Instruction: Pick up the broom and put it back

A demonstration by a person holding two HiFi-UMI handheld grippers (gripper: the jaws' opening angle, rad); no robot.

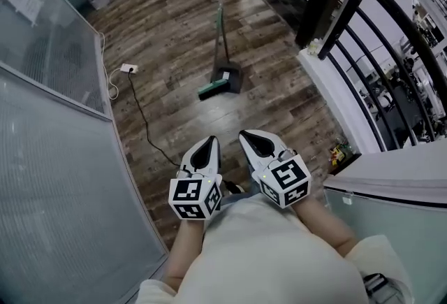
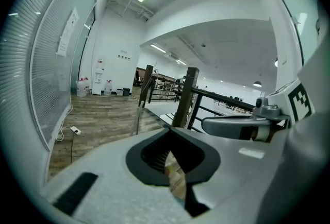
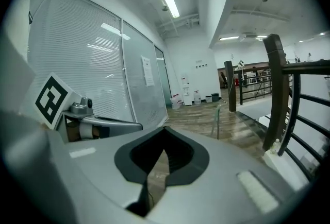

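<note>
I'm on the approach: my left claw (image 1: 208, 143) and right claw (image 1: 247, 136) are closed and empty, the broom (image 1: 218, 44) stands on the floor (image 1: 167, 30) well ahead, so next I walk up and open one.

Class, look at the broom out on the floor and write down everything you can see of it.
The broom has a long, thin, pale greenish handle and a green head that looks like plastic. It stands nearly upright on the wood plank floor, head down, right against a dark dustpan; whether it is clipped to the dustpan cannot be told. Nothing holds it, and it looks whole.
</note>
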